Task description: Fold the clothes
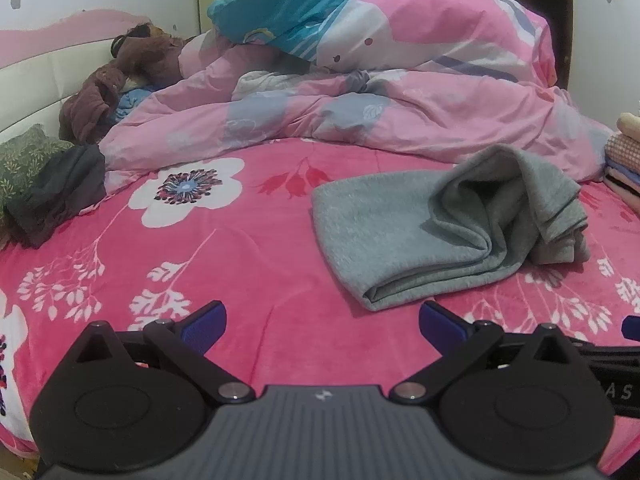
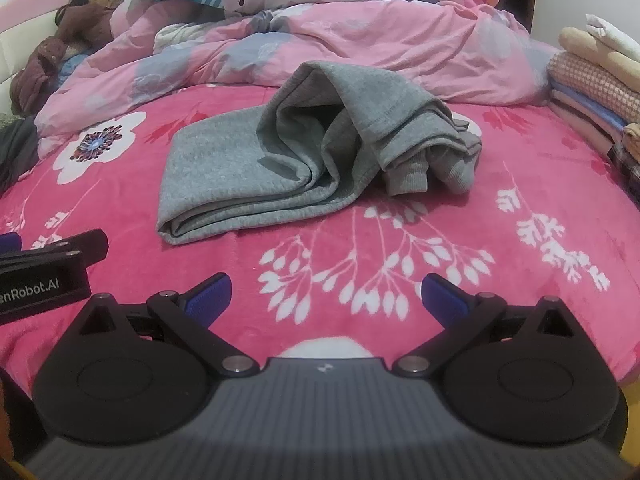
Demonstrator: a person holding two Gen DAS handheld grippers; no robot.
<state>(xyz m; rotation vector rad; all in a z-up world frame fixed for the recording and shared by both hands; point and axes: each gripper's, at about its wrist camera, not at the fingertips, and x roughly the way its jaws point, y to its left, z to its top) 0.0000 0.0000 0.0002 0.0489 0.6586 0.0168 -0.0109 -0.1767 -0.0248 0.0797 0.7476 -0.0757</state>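
Your left gripper [image 1: 322, 322] and right gripper [image 2: 326, 294] both hang with jaws wide and empty over the bedspread [image 1: 248, 264], short of the grey garment [image 2: 256, 164], which lies mid-bed just before the quilt [image 2: 360, 44]. Its left part is folded flat in layers, but the right end stands bunched with a cuff sticking out, so you likely have one fold left. The stack [image 2: 592, 92] at right looks already folded, though partly out of frame.
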